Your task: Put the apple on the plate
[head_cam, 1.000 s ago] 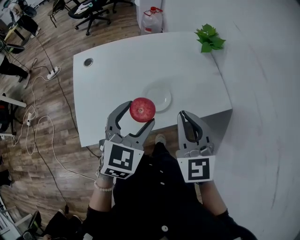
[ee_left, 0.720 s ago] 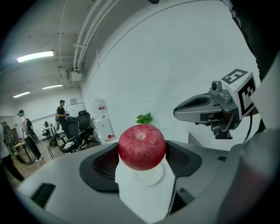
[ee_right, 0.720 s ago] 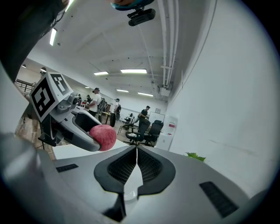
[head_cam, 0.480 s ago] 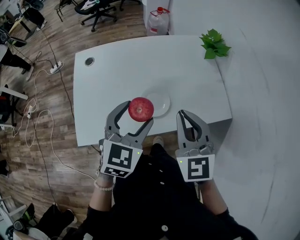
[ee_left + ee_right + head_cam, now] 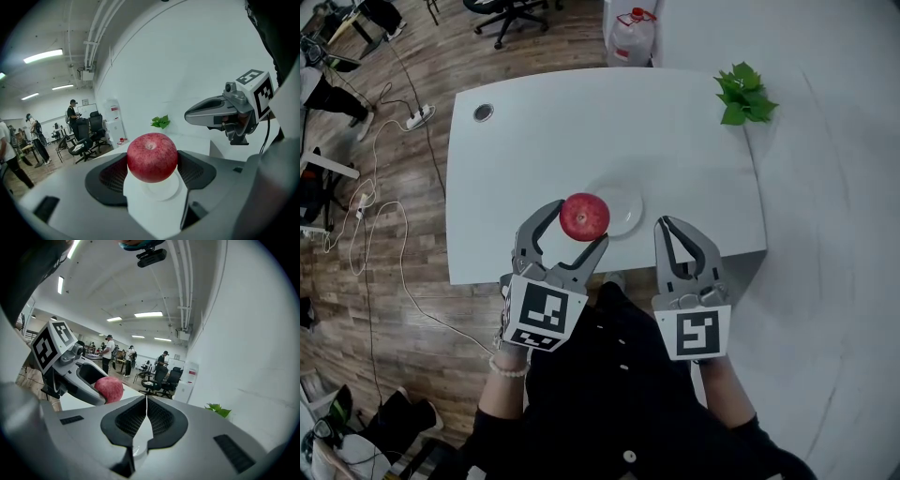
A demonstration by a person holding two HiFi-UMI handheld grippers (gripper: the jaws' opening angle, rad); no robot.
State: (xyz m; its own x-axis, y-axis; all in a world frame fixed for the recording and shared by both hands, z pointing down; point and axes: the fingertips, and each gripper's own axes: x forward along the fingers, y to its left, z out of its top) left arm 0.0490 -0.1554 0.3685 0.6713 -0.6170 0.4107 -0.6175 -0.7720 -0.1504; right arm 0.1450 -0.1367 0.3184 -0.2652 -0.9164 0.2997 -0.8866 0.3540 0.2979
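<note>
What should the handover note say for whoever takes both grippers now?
Left gripper: shut on the apple, held in the air.
Right gripper: shut, empty.
Plate: bare, on the white table near its front edge; in the head view the apple overlaps its left rim.
Done: apple gripped and lifted.
Left: carry it over the plate, lower it, open the jaws.
</note>
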